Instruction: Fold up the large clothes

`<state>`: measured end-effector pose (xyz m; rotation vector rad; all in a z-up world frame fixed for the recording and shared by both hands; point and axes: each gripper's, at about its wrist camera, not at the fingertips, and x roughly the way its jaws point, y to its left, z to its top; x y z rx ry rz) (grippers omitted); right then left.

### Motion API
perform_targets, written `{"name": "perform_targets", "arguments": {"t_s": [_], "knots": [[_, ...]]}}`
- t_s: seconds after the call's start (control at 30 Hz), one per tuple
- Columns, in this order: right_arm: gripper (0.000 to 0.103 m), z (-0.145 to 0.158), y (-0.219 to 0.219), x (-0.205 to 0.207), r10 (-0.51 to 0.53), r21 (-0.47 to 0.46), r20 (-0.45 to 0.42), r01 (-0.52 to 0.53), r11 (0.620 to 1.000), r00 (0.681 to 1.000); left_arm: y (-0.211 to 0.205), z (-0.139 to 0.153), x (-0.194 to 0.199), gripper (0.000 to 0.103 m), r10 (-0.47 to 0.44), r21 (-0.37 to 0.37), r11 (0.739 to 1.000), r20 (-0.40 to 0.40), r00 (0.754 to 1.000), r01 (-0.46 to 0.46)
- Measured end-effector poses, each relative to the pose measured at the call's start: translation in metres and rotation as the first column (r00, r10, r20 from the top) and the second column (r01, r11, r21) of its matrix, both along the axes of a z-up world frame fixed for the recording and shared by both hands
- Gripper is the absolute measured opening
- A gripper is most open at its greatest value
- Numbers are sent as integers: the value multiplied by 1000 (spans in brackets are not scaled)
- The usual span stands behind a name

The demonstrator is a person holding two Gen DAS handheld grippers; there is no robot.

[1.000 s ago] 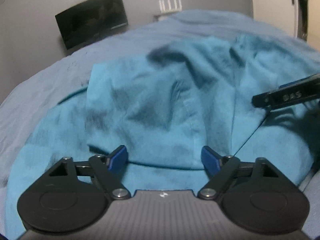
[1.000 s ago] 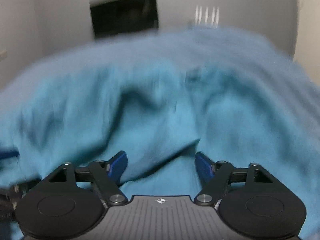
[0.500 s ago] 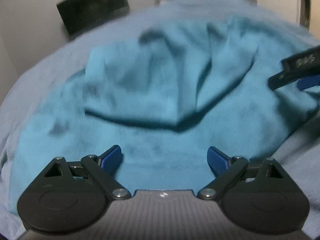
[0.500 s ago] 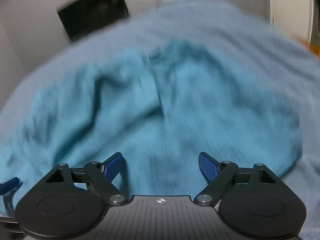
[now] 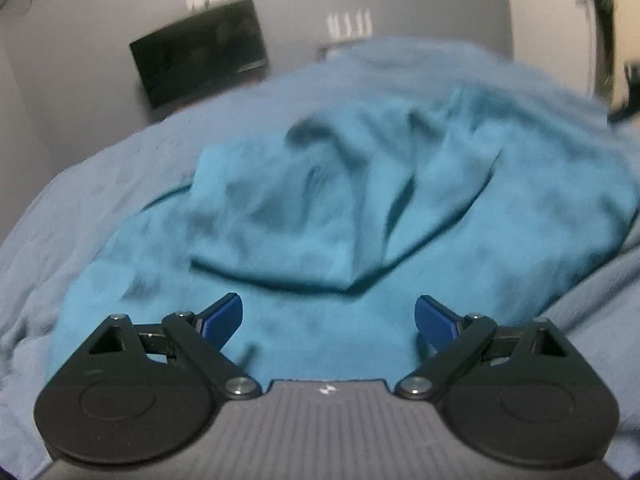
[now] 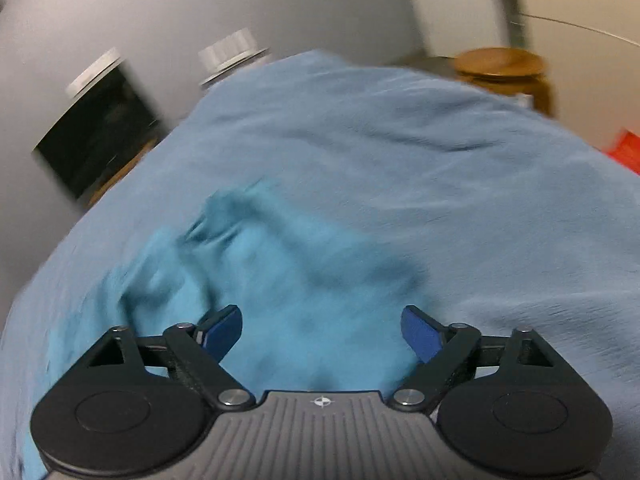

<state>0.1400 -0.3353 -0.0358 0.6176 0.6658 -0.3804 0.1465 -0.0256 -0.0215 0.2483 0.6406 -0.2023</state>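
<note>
With the rumpled teal cotton garment (image 5: 320,216) lying half-folded on the pale blue bedsheet (image 6: 400,152), both the left gripper (image 5: 328,316) and right gripper (image 6: 322,326) are hovering released, having just been opening (nothing between the fingers), so the next fold is calling for a fresh edge grasp.

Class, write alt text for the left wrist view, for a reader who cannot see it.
A rumpled teal garment, partly folded over itself, lies on a light blue bedsheet. The left hand-held gripper is above its near edge, jaws open and empty. A dark screen stands by the grey wall behind.
</note>
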Motion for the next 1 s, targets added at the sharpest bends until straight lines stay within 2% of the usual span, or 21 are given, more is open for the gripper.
{"name": "perform_targets", "arguments": {"t_s": [0.07, 0.1, 0.17, 0.2, 0.23, 0.3, 0.37, 0.47, 0.5, 0.53, 0.57, 0.6, 0.63, 0.67, 0.73, 0.83, 0.87, 0.9, 0.93, 0.97, 1.0], "knots": [[92, -7, -24, -4, -52, 123, -44, 57, 991, 998, -9, -4, 7, 94, -15, -19, 1000, -29, 999, 15], [92, -17, -33, -2, -53, 208, -77, 68, 976, 996, -14, -9, 11, 94, -19, 1, 1000, -57, 998, 19], [92, -40, -43, 5, -23, 378, -151, 79, 923, 988, -21, -20, 15, 94, -42, 39, 998, -89, 995, 45], [92, -48, -43, 8, -8, 424, -161, 77, 902, 987, -21, -22, 16, 94, -53, 34, 998, -110, 992, 57], [92, -53, -41, 10, 2, 444, -162, 71, 893, 987, -19, -24, 19, 94, -65, 10, 998, -140, 988, 67], [92, -61, -33, 14, 14, 447, -166, 62, 893, 986, -9, -30, 25, 98, -122, -100, 990, -235, 964, 100], [90, -68, -25, 23, 24, 464, -163, 55, 884, 986, -14, -36, 24, 102, -137, -67, 990, -256, 957, 124], [90, -91, -23, 35, -19, 485, -191, 111, 868, 981, -35, -43, 20, 102, -151, 68, 983, -239, 959, 172], [90, -97, -25, 37, -50, 498, -191, 141, 855, 980, -38, -44, 20, 102, -155, 89, 980, -236, 959, 180], [85, -100, -25, 38, -81, 510, -184, 166, 844, 980, -38, -44, 20, 102, -155, 88, 980, -237, 959, 180], [73, -101, -25, 36, -96, 512, -161, 166, 843, 982, -35, -43, 21, 102, -155, 74, 981, -235, 960, 176], [68, -100, -23, 37, -97, 507, -137, 154, 848, 986, -33, -41, 22, 102, -154, 60, 983, -229, 961, 172], [55, -94, -20, 34, -100, 488, -110, 141, 861, 989, -30, -38, 20, 102, -155, 44, 985, -218, 964, 169], [42, -87, -17, 29, -102, 481, -65, 121, 869, 993, -27, -33, 19, 102, -163, 23, 985, -200, 966, 171], [32, -70, -13, 16, -96, 475, 54, 59, 878, 994, -22, -18, 11, 102, -184, -28, 983, -130, 974, 182], [33, -51, -6, 2, -67, 487, 234, -57, 871, 970, -13, 7, 1, 102, -188, -106, 976, 6, 982, 188], [40, -50, -4, 3, -63, 489, 255, -72, 869, 965, -10, 13, 1, 102, -166, -130, 977, 43, 985, 170], [47, -50, -3, 5, -61, 490, 253, -73, 869, 966, -9, 17, 2, 102, -137, -146, 979, 70, 988, 146], [60, -53, -4, 7, -60, 496, 235, -67, 865, 970, -10, 18, 7, 102, -96, -153, 982, 88, 991, 109], [66, -59, -4, 13, -62, 510, 205, -53, 858, 977, -9, 19, 12, 102, -50, -156, 986, 95, 994, 65], [66, -64, -5, 19, -63, 525, 178, -41, 850, 982, -9, 17, 20, 102, -6, -155, 988, 86, 996, 20]]}}
